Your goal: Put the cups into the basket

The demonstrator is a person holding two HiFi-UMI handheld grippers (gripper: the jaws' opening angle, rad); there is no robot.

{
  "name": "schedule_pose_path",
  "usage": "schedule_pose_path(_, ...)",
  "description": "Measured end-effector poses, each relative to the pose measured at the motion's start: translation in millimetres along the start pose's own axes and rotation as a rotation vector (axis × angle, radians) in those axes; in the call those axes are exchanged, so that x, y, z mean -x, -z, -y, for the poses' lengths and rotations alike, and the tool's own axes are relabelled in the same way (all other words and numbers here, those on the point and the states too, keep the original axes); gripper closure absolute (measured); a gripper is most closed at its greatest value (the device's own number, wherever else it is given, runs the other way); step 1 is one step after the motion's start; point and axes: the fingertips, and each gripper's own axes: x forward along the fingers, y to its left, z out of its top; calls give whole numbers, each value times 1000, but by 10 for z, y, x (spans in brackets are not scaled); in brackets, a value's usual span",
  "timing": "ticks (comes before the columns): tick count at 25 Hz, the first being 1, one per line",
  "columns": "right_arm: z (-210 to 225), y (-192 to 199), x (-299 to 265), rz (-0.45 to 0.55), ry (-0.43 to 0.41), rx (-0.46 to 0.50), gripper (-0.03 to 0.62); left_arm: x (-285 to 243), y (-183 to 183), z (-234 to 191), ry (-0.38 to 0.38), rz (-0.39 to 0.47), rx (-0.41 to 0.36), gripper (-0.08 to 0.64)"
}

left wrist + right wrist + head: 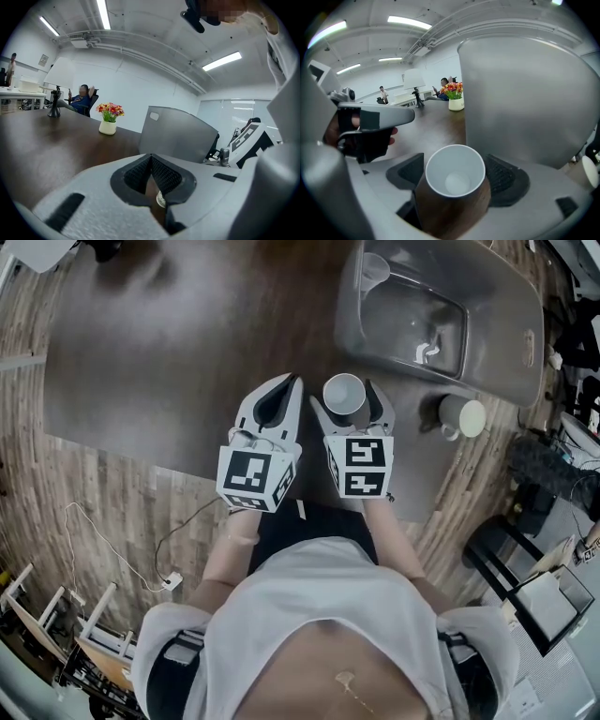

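Nearest, at the near edge of the desk (169, 352), the person holds both tools side by side above the dark wood. The left gripper (284, 388) has its jaws pressed together at the tips, with nothing between them. Just beside it, the right gripper (347, 401) is clamped on a cup (454, 177), one jaw on each side of it. This cup is brown outside and white inside, tilted with its mouth up, and looks empty.

A little further along, toward the desk's right edge, a second cup (462, 416) lies on its side on the wood, apart from both tools.

Beyond the held cup stands the grey basket (497, 306), near the far right corner of the desk. Its near wall rises just behind the cup in the right gripper view. A pale cup (375, 268) sits inside at the basket's far left corner.

Further back on the desk is a small white pot of flowers (108, 123). Past that a person (83, 96) is seated in a chair.
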Motion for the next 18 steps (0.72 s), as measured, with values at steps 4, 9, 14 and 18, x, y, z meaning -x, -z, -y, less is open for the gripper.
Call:
schedule_pose_path(4,-4,45,-49,-21,-5,-2,202,-9,25,-40,1,-5,3,549)
schedule_pose_path(9,-14,82,-78,-43,-11,-2,204,-48,23,-53,10,-10,5,549)
schedule_pose_path(14,-72,48,-85,-67,2,12,206,-50,11,-94,16,-12,10,549)
schedule_pose_path(18,-34,51,-68,-65,-1,19,206,-66,-14,-81,20,-7,6,549)
